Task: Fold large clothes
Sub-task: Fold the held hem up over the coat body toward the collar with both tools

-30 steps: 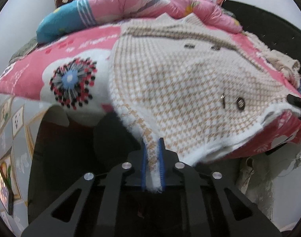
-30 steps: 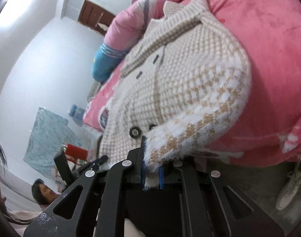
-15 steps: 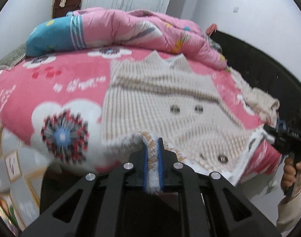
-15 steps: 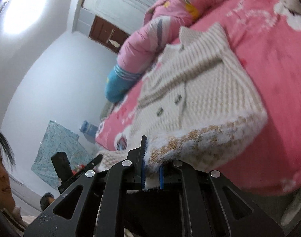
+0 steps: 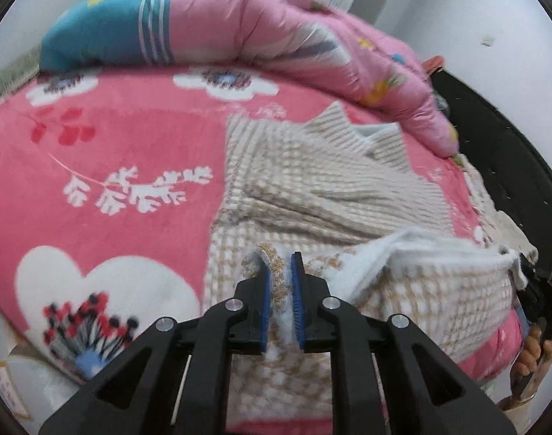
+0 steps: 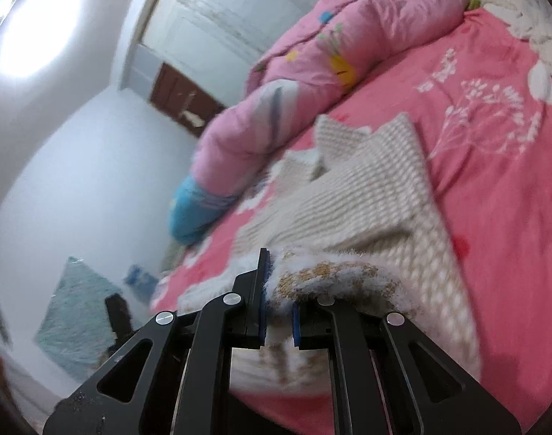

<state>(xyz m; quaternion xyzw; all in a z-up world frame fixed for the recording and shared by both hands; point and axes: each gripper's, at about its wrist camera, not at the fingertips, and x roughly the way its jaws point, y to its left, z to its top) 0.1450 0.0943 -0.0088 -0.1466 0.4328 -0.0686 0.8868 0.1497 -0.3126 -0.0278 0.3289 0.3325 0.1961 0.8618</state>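
Tilting downward, both claws [image 5: 280,286] [image 6: 278,301] pinch the cardigan's [image 5: 312,188] hem.

I find no writing that I can read in either view. On the far right of my left wrist view, the right gripper [image 5: 544,301] carries a small pale marking on its black body, but it is too blurred for me to make out any letters or digits. The pink bedspread [image 5: 105,166] shows only printed flowers and sprigs, no words. The quilt [image 6: 312,83] bears coloured shapes, nothing legible.
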